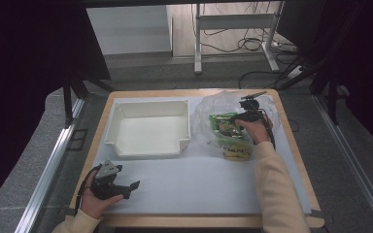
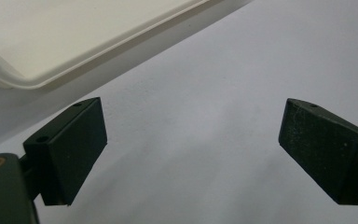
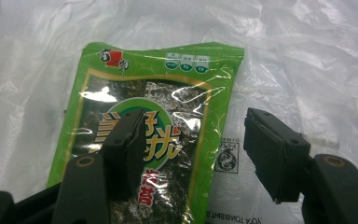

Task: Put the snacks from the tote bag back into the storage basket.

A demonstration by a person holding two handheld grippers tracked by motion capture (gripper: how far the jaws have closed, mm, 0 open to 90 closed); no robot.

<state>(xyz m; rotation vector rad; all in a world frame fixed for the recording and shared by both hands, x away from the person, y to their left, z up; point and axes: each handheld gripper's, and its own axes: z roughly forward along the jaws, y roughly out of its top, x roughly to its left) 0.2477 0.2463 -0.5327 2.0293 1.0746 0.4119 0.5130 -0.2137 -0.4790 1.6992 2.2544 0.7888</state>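
Note:
A green seaweed snack packet [image 1: 226, 125] [image 3: 158, 93] lies on a crumpled clear plastic bag [image 1: 212, 104] [image 3: 307, 56] at the table's right rear. My right gripper [image 1: 238, 118] [image 3: 196, 126] hovers over it, open. One jaw stands above the packet's printed face and the other just past its right edge, over the bag; neither pad presses on it. A yellow packet [image 1: 238, 151] lies in the same bag, nearer the person. My left gripper [image 1: 130, 189] [image 2: 191, 121] rests low over the white mat [image 1: 199, 184] at the front left, jaws wide open with nothing between them.
A white plastic bin [image 1: 148, 148] [image 2: 51, 32] stands empty at the rear left, just beyond the left gripper. The wooden table edge [image 1: 194, 221] frames the mat. Cables and a desk frame [image 1: 233, 22] lie on the floor behind.

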